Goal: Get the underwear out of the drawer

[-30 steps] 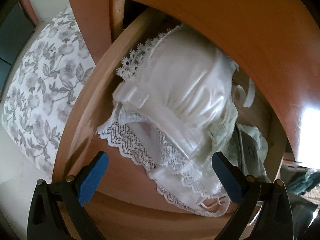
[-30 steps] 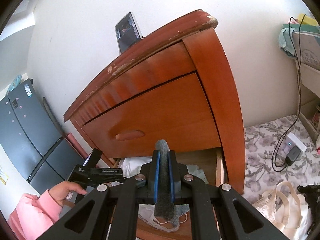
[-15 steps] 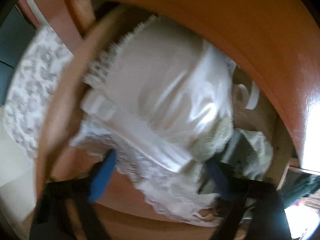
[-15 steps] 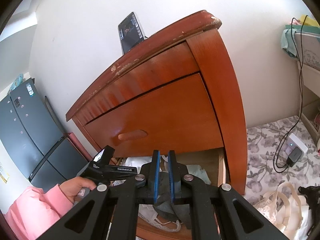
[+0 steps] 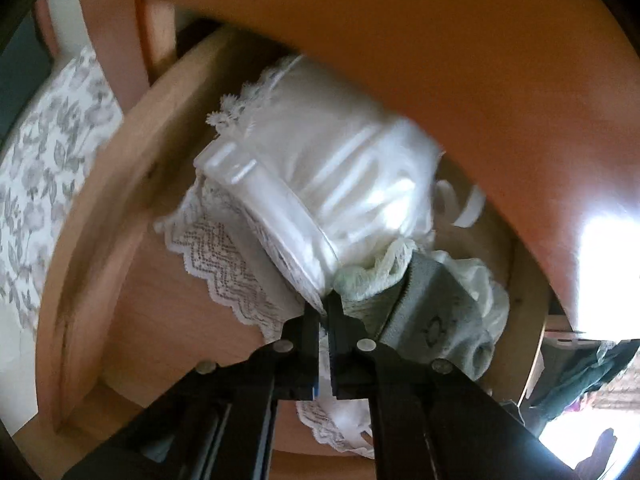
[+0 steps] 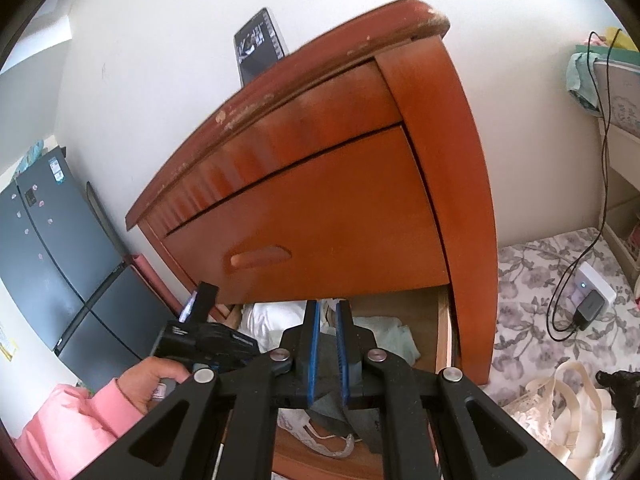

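Black left gripper (image 5: 324,306) pinched nearly shut on the edge of white satin underwear (image 5: 332,168), lace trim spilling beneath, all still inside the open wooden drawer (image 5: 100,216). Beside it, grey fabric (image 5: 436,304) rising from the pile. Right gripper (image 6: 326,320) closed on that grey fabric (image 6: 326,388), hanging over the drawer below the red-brown cabinet (image 6: 328,216). Pink sleeve (image 6: 68,428) lower left.
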`<state>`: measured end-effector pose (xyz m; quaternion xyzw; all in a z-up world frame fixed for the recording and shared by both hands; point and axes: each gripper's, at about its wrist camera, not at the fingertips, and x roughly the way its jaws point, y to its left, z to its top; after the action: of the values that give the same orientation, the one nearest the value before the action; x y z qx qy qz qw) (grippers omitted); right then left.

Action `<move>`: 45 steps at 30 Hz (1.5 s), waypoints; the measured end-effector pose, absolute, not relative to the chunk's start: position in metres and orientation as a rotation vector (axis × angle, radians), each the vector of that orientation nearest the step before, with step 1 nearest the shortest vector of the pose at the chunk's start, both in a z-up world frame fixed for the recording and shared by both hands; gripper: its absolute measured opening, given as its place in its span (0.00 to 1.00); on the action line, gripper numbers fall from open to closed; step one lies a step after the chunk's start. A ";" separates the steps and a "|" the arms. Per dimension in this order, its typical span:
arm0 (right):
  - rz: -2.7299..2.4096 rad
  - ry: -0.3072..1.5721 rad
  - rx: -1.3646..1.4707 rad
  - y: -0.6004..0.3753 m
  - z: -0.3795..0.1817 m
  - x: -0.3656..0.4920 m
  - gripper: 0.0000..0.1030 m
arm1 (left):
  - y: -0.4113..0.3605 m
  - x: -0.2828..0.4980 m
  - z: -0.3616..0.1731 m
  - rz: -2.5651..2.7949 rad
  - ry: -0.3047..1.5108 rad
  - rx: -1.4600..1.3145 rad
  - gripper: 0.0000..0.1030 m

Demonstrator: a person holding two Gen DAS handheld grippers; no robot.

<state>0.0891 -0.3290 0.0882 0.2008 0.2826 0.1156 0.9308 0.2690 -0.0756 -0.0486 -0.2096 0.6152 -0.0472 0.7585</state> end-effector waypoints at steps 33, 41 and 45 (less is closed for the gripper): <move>0.242 0.679 0.363 -0.309 0.066 0.111 0.12 | -0.016 0.256 -0.034 -0.110 1.191 -0.577 0.52; 0.244 0.678 0.359 -0.308 0.067 0.110 0.12 | -0.015 0.266 -0.045 -0.111 1.122 -0.699 0.52; 0.247 0.681 0.358 -0.308 0.066 0.111 0.12 | -0.021 0.265 -0.044 -0.116 1.096 -0.673 0.45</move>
<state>0.1111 -0.3082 0.0662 0.1741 0.3314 0.1204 0.9194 0.2649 -0.0213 -0.0441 -0.3135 0.5108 -0.0541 0.7987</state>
